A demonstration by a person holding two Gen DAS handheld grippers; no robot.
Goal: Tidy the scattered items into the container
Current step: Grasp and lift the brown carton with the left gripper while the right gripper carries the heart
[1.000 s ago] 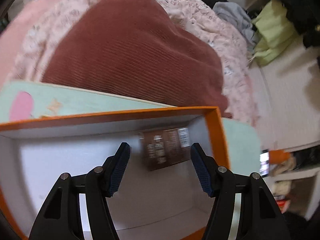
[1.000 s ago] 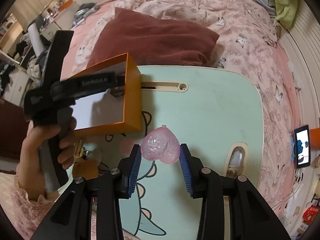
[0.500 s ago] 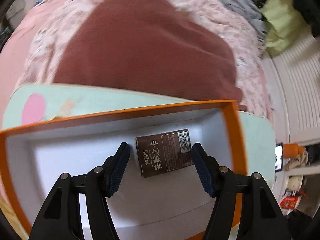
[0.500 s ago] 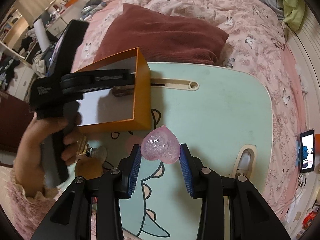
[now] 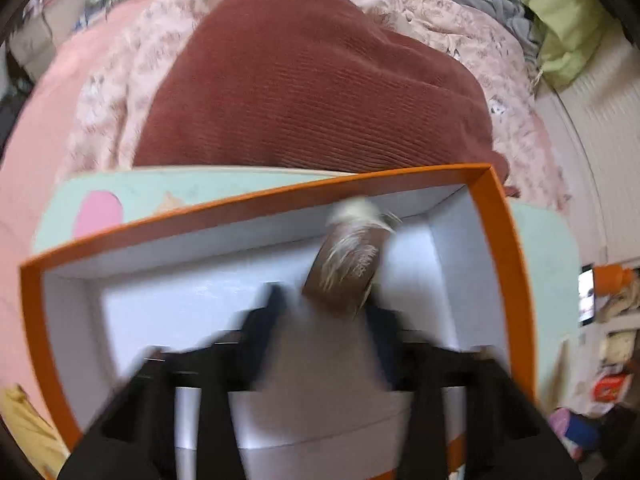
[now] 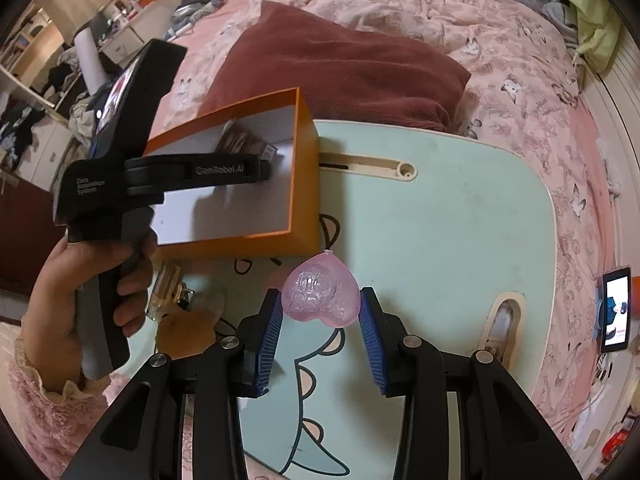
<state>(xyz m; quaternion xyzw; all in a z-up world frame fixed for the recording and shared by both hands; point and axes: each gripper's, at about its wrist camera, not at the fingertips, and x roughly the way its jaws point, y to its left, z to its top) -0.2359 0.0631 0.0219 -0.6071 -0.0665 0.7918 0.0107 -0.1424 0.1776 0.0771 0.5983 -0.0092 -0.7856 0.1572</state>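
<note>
The orange cardboard box with a white inside (image 6: 304,184) sits on the mint-green lap table (image 6: 460,240). In it a brown printed card pack (image 5: 344,268) lies against the far wall, clear of the left gripper (image 5: 326,320), whose jaws have just been closing and grip nothing. Just in front of the box, the right gripper (image 6: 320,320) pinches a translucent pink heart-shaped case (image 6: 320,296). Behind the box lies a maroon corduroy cushion (image 6: 340,68).
</note>
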